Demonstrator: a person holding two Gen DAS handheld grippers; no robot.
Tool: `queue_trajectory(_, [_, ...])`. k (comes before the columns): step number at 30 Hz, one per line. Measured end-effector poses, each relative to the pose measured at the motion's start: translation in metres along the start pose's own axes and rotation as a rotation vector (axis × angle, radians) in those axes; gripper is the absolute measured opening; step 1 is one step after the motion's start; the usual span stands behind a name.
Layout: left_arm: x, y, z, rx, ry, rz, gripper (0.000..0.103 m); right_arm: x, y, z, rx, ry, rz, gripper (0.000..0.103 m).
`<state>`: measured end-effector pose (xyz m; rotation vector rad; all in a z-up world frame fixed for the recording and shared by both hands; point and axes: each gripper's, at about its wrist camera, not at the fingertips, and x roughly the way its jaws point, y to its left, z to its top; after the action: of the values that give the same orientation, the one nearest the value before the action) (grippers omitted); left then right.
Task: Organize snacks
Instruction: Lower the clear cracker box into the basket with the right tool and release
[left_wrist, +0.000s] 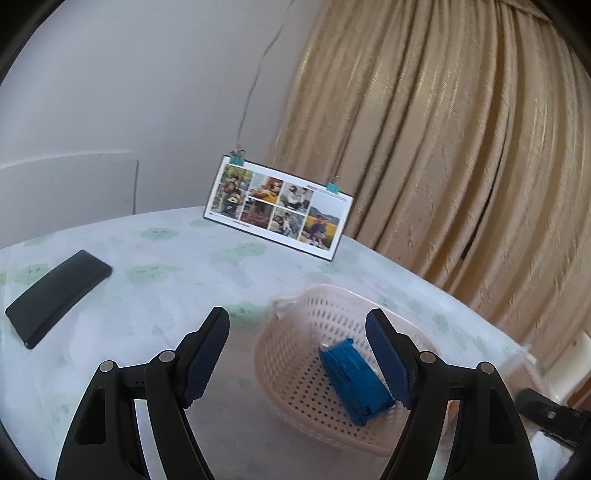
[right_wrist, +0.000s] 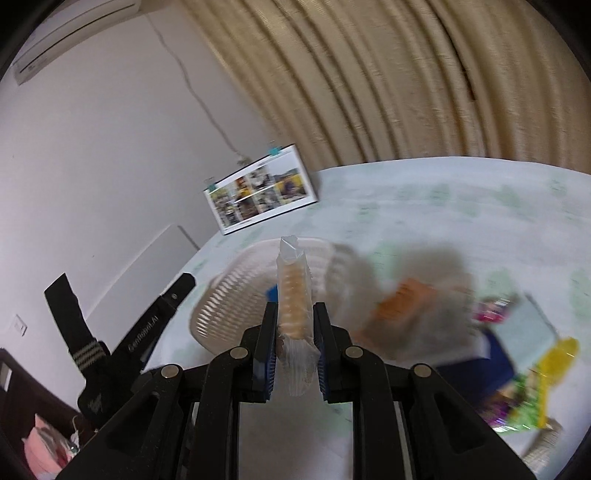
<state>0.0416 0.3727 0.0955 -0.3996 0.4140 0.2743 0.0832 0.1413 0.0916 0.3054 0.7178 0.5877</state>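
Observation:
A pale pink perforated basket sits on the table, and a blue snack packet lies inside it. My left gripper hangs open just above the basket's near left side, holding nothing. In the right wrist view my right gripper is shut on a clear-wrapped stack of round biscuits, held upright just in front of the basket. The blue packet peeks out behind the biscuits. Blurred loose snacks lie to the right: an orange packet, a dark blue one and a green-yellow one.
A black flat case lies on the table's left. A photo calendar stands at the table's far edge against the wall. Beige curtains hang behind on the right. The left gripper's black body crosses the right view's lower left.

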Motion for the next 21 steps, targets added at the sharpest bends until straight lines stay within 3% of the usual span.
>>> queue_trajectory(11, [-0.004,0.009,0.003,-0.032,-0.023,0.007,0.077,0.052,0.029,0.01,-0.008,0.055,0.079,0.02])
queue_trajectory(14, [-0.005,0.015,0.004,-0.067,-0.031,0.017,0.08,0.06,0.03,0.009,0.013,0.052,0.088,0.032])
queue_trajectory(15, [-0.005,0.017,0.005,-0.079,-0.032,0.019,0.083,0.061,0.028,0.009,0.024,0.047,0.089,0.044])
queue_trajectory(16, [-0.005,0.018,0.005,-0.089,-0.031,0.018,0.084,0.061,0.026,0.008,0.033,0.041,0.08,0.049])
queue_trajectory(21, [-0.003,0.014,0.003,-0.06,-0.026,0.008,0.084,0.056,0.011,0.006,0.081,0.029,0.065,0.049])
